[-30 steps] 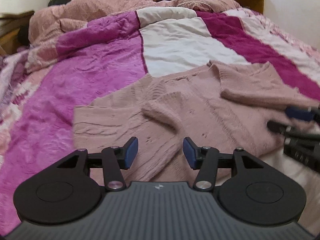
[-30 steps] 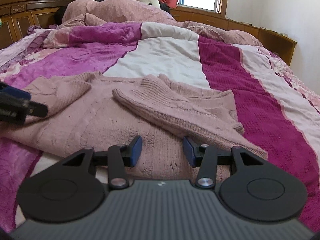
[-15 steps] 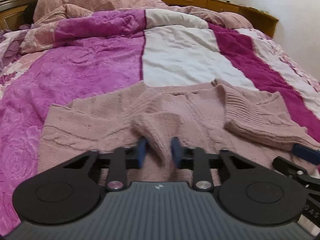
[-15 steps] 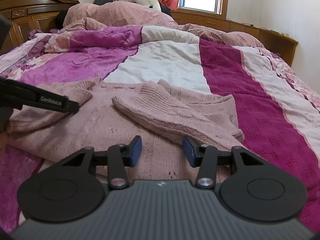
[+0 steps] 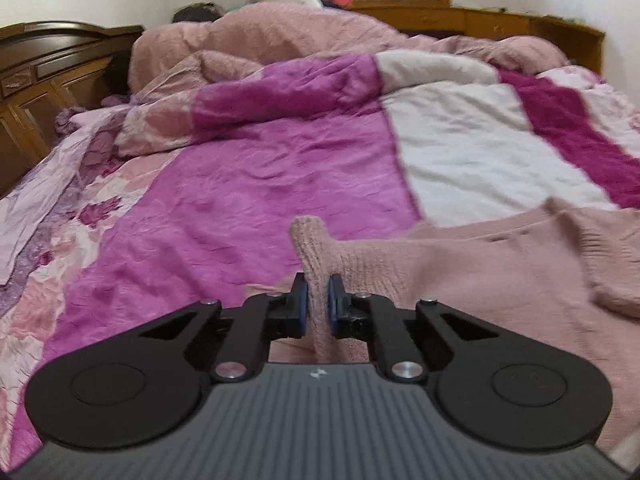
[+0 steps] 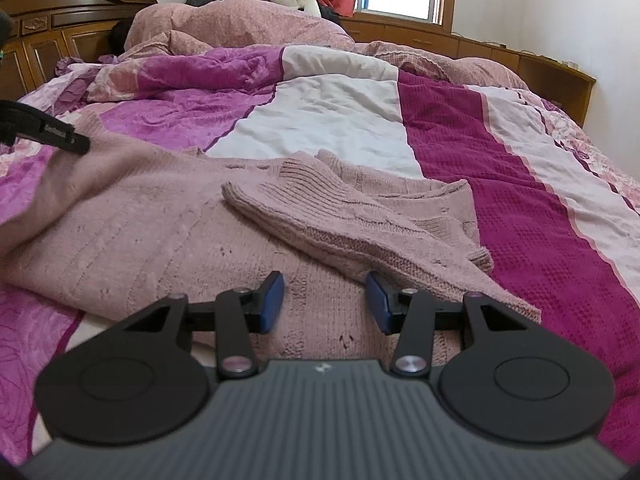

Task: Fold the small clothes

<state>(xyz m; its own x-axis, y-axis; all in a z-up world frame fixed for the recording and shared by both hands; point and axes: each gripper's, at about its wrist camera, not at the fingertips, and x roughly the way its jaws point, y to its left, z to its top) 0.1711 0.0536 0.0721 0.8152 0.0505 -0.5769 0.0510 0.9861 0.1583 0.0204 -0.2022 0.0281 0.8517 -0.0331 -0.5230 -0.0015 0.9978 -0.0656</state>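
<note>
Pink knit sweater sleeve clamped in left hand-held gripper; right hand-held gripper parted w/ nothing gripped.

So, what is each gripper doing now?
Left gripper: shut on the sweater sleeve.
Right gripper: open, holding nothing.

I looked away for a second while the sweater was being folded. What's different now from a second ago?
The left tool closed on the pink sweater's left sleeve and pulled it out to the left, off the body. The right tool stayed open over the sweater's hem, holding nothing. The right sleeve still lies folded across the body.
</note>
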